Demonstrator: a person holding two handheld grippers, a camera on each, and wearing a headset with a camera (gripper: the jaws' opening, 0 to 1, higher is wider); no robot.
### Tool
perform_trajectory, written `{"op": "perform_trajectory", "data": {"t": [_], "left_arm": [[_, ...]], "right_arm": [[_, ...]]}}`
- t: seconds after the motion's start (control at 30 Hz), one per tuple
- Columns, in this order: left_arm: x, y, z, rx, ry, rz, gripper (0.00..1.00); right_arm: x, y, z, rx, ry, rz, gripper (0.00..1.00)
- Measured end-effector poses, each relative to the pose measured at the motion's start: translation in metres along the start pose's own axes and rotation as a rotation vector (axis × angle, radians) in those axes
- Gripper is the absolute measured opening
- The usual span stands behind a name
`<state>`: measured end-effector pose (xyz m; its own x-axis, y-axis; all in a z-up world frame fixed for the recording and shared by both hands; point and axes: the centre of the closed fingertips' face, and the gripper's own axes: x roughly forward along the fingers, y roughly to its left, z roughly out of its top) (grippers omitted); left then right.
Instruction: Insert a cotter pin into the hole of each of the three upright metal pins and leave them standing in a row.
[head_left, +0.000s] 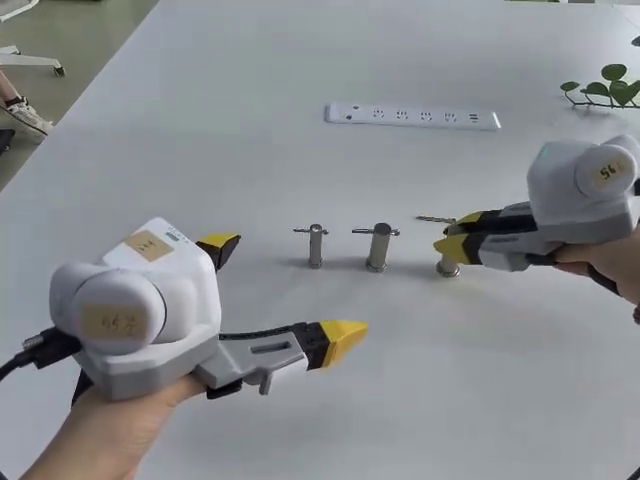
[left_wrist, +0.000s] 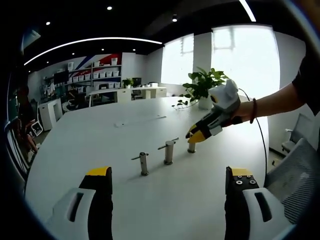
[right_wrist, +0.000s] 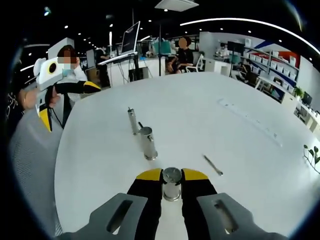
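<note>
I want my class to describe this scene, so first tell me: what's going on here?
A person works at a white table with a gripper in each hand. The right gripper is closed on the third pin in the row, which has no cotter pin yet; a loose cotter pin lies on the table nearby. The first pin and middle pin already carry theirs. The left gripper is open, holding nothing.

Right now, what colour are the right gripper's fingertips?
Yellow fingertips on the right gripper, flanking the metal pin; clearest in right gripper view.
</note>
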<state>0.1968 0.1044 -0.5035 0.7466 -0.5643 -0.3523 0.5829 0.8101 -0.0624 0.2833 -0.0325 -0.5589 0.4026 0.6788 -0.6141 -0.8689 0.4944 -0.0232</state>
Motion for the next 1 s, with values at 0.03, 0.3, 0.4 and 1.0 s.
{"op": "perform_trajectory", "data": {"t": [0.03, 0.3, 0.4, 1.0], "left_arm": [[-0.001, 0.0, 0.0, 0.001, 0.0, 0.001, 0.94], [-0.004, -0.002, -0.001, 0.004, 0.003, 0.0, 0.94], [-0.005, -0.002, -0.002, 0.001, 0.004, 0.003, 0.94], [-0.01, -0.002, -0.007, -0.009, 0.011, 0.005, 0.93]], "right_arm": [[0.0, 0.004, 0.0, -0.004, 0.0, 0.003, 0.08], [0.004, 0.022, 0.002, -0.001, -0.007, 0.02, 0.08], [0.006, 0.029, 0.004, 0.002, -0.014, 0.026, 0.08], [0.019, 0.05, 0.009, 0.005, -0.027, 0.034, 0.09]]}}
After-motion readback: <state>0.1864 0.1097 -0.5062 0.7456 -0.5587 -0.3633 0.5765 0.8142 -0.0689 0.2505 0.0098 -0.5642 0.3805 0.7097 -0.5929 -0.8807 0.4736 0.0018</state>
